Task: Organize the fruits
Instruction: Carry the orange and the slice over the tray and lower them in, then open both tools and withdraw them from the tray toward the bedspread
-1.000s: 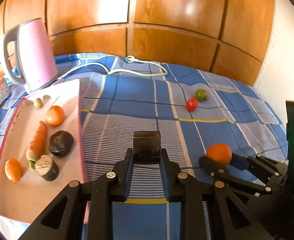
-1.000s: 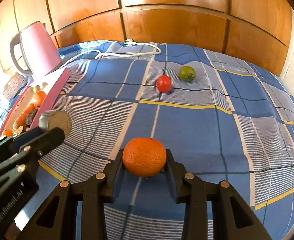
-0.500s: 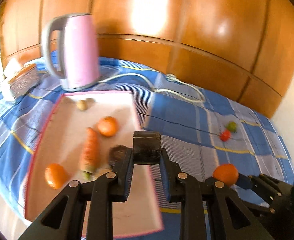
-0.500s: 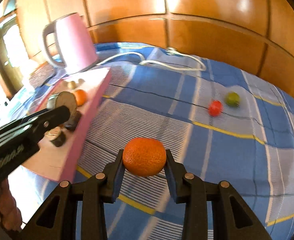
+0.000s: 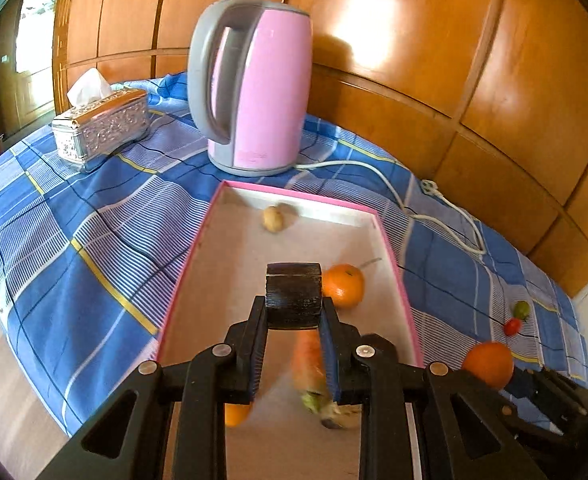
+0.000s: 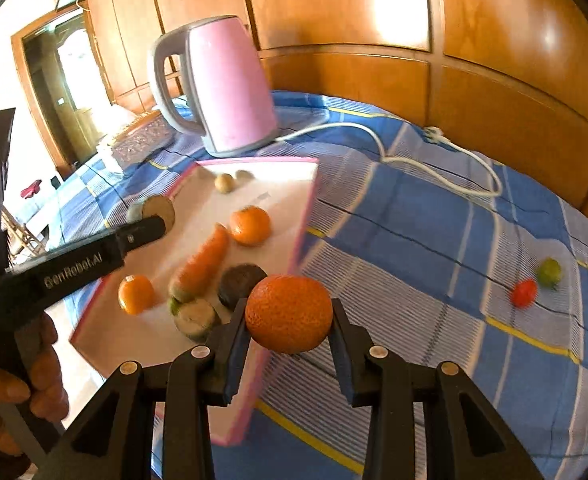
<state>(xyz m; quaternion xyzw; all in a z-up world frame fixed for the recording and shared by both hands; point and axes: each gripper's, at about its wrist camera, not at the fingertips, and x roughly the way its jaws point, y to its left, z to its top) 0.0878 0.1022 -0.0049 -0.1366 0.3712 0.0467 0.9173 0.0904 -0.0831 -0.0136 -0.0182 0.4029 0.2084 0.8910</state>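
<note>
Both claws carry their loads above the pink-rimmed tray (image 5: 389, 254) because that is where the produce is being gathered. The left claw (image 5: 293, 322) is clenched on a dark, round-sided chunk (image 5: 293, 295), possibly a cut piece of fruit, held over the tray's floor beside an orange (image 5: 343, 285). The right claw (image 6: 290, 334) grips a mandarin (image 6: 288, 313) just at the tray's near edge. A red tomato (image 6: 523, 292) and green one (image 6: 549, 273) wait on the checked tabletop cloth.

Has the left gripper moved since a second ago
Yes. In the left wrist view the left gripper, shut on a dark cylinder, was over the blue cloth beside the pink tray; it has swung over the tray, toward the pink kettle.
</note>
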